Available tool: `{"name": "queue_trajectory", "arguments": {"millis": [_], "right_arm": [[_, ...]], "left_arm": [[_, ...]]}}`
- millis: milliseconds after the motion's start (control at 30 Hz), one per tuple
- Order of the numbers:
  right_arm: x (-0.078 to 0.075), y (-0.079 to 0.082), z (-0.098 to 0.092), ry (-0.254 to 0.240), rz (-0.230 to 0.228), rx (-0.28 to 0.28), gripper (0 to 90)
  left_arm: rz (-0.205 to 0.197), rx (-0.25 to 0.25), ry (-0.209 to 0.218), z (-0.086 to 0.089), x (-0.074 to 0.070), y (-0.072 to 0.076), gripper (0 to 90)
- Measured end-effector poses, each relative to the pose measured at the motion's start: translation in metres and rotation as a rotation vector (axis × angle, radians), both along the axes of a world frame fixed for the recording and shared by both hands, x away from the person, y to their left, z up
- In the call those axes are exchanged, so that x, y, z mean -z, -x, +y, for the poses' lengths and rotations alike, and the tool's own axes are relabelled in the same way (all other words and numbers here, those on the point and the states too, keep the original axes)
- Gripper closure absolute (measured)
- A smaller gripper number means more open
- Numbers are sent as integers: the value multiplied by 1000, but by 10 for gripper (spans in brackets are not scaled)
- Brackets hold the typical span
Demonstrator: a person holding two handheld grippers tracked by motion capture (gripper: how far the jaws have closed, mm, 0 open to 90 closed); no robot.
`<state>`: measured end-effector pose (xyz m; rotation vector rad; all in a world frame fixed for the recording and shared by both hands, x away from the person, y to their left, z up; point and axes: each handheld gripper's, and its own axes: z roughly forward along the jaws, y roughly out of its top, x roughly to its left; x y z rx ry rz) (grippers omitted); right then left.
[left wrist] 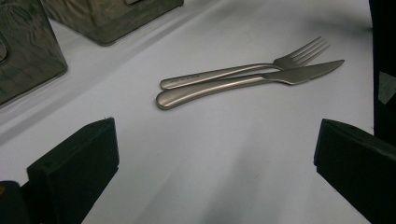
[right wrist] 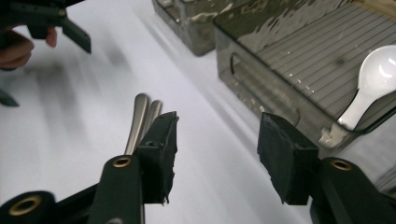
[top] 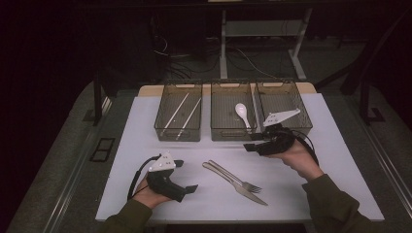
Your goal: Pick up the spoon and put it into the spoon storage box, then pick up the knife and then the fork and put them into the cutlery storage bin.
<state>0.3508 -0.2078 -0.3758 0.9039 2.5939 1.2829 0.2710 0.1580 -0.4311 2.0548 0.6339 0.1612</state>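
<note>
A steel fork [top: 250, 186] and knife [top: 250, 195] lie side by side on the white mat [top: 145, 145], between my two grippers. My left gripper [top: 187, 175] rests at the front left, open, aimed at the fork [left wrist: 243, 70] and knife [left wrist: 261, 80], with bare mat between its jaws [left wrist: 215, 140]. My right gripper [top: 250, 142] hovers just in front of the middle bin [top: 231, 133], open and holding nothing [right wrist: 217, 135]. Beyond its left jaw I see the two handle ends [right wrist: 140, 121]. A white spoon [top: 241, 112] lies in the middle bin; the right gripper view shows the spoon [right wrist: 373, 79] too.
Three clear bins stand in a row at the back of the mat. The left bin [top: 177, 133] holds pale chopsticks [top: 177, 114]. The right bin [top: 301, 114] sits behind my right gripper's grey plate. Dark floor, cables and table legs lie beyond.
</note>
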Motion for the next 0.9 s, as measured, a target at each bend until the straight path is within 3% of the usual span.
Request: {"name": "queue_trajectory", "arguments": {"millis": [233, 700, 900], "right_arm": [[7, 21, -5, -4, 16, -25, 555], [21, 70, -14, 10, 55, -106, 869], [30, 88, -10, 43, 64, -137, 894]], "left_arm": [[-2, -2, 3, 1, 0, 0, 0], [-2, -4, -4, 0, 0, 0, 0], [-2, -3, -2, 0, 0, 0, 0]]}}
